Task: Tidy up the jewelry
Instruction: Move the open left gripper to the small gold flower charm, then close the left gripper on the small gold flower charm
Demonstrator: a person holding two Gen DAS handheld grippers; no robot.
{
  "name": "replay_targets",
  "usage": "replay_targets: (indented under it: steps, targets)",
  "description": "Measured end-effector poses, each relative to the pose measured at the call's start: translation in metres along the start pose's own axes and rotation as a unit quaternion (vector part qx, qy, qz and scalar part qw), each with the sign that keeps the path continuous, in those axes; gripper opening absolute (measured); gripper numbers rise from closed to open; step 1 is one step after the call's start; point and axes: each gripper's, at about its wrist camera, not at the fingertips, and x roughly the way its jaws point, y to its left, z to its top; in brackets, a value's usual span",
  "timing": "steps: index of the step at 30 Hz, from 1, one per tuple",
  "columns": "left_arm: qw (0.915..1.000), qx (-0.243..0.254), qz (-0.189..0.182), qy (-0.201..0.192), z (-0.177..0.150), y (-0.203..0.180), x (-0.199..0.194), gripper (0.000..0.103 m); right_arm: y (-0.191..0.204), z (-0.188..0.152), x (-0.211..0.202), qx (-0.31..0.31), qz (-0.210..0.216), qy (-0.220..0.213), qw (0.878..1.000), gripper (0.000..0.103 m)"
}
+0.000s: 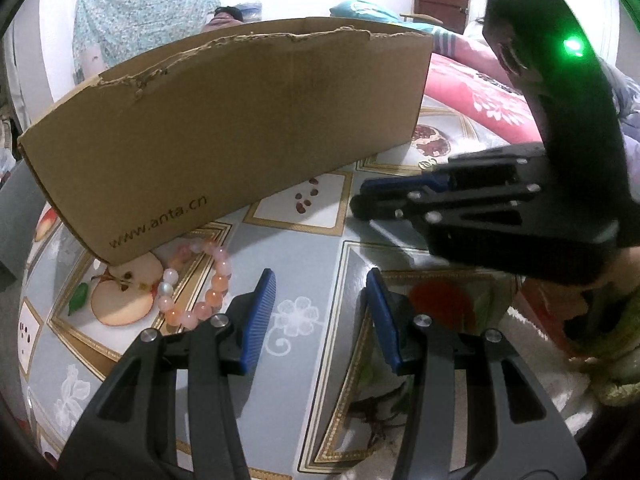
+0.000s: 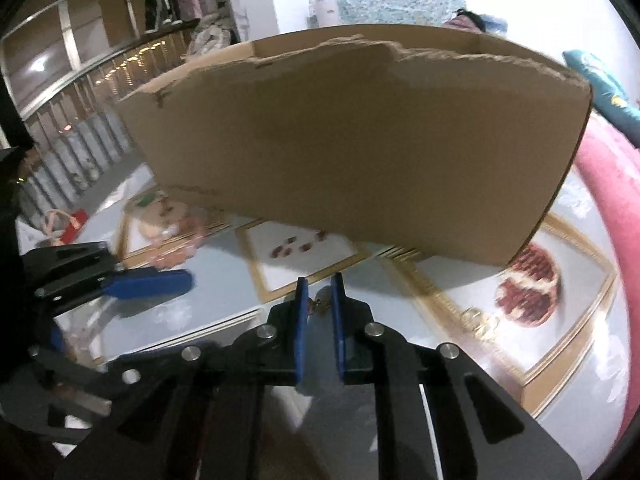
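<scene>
Right wrist view is showing the right gripper [image 2: 319, 292] pinching a small brownish trinket [image 2: 319, 303], left gripper [image 1: 320, 292] hanging unclenched beside the bead bracelet [image 1: 196, 280] on the worktop [image 1: 304, 236]; keep squeezing, lift clear over the cardboard box [image 2: 360, 152] rim before releasing.

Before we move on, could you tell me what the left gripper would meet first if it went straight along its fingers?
Probably the bare patterned tablecloth ahead of the left gripper, then the cardboard box. The pink bead bracelet lies off to its left.
</scene>
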Motion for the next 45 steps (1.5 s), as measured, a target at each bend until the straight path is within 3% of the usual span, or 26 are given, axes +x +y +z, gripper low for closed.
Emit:
replay_targets:
  steps: [5, 10, 17, 25, 45]
  targets:
    - [1.0000, 0.000, 0.003, -0.001, -0.004, -0.002, -0.003, 0.045, 0.007, -0.006, -0.004, 0.029, 0.057, 0.009, 0.998, 0.012]
    - [0.9999, -0.007, -0.007, -0.004, -0.004, -0.002, -0.007, 0.043, -0.003, -0.008, -0.023, 0.068, 0.069, -0.015, 0.995, 0.012]
    - [0.9992, -0.014, -0.038, -0.003, 0.003, -0.003, -0.002, 0.029, -0.018, -0.021, -0.037, 0.094, 0.058, -0.016, 0.994, 0.012]
    - [0.9987, -0.011, -0.049, 0.004, 0.014, -0.006, 0.011, 0.019, -0.023, -0.026, -0.034, 0.107, 0.053, -0.022, 0.993, 0.012]
    - [0.9990, 0.035, -0.019, 0.018, 0.029, -0.024, 0.024, 0.019, -0.039, -0.037, -0.040, 0.132, 0.056, -0.036, 0.989, 0.012]
